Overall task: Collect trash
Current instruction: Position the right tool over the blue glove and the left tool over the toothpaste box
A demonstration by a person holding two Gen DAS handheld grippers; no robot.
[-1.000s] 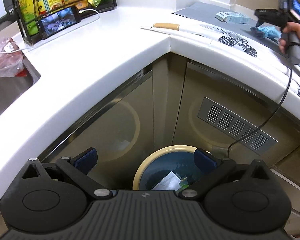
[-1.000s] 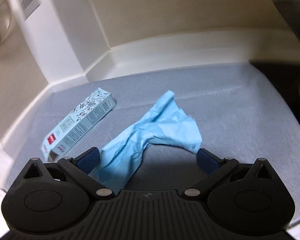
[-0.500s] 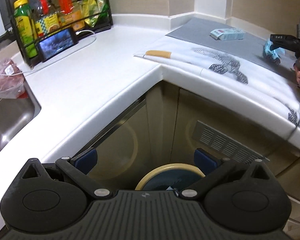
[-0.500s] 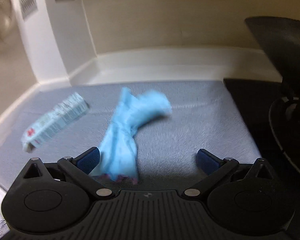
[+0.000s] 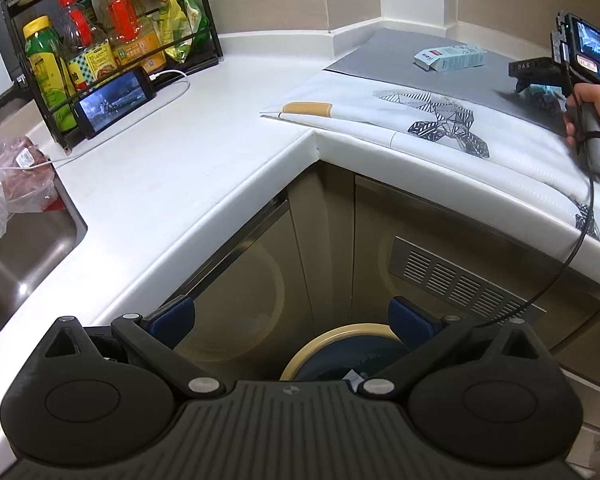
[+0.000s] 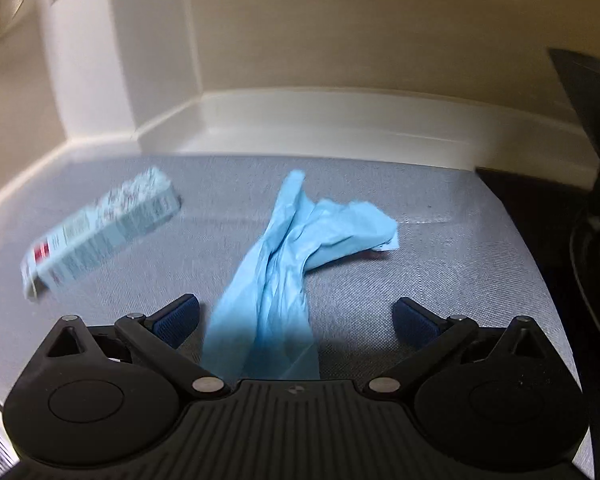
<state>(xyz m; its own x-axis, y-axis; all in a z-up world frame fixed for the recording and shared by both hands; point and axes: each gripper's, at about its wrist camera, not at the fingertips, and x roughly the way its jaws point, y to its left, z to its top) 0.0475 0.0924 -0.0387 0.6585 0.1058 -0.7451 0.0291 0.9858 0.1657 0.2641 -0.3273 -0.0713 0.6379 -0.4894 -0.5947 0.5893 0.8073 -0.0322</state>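
Observation:
A crumpled light-blue glove point(image 6: 296, 256) lies on the grey mat point(image 6: 440, 280), its near end between the fingers of my right gripper point(image 6: 296, 316), which is open just above the mat. A pale blue carton point(image 6: 100, 232) lies to the left of the glove; it also shows in the left wrist view point(image 5: 450, 58). My left gripper point(image 5: 292, 316) is open and empty, held over a round bin point(image 5: 332, 344) with a cream rim on the floor. The right gripper point(image 5: 540, 76) shows far right in that view.
A white counter point(image 5: 172, 152) wraps the corner, with a patterned cloth point(image 5: 440, 120), a phone point(image 5: 114, 100) on a cable, a black rack of bottles point(image 5: 100, 44), a sink point(image 5: 16, 260) and a plastic bag point(image 5: 8, 176) at left. A dark stove edge point(image 6: 560, 216) lies right of the mat.
The left gripper has risen, so the bin sinks lower in its view. The right gripper has shifted so the glove now lies centred between its open fingers.

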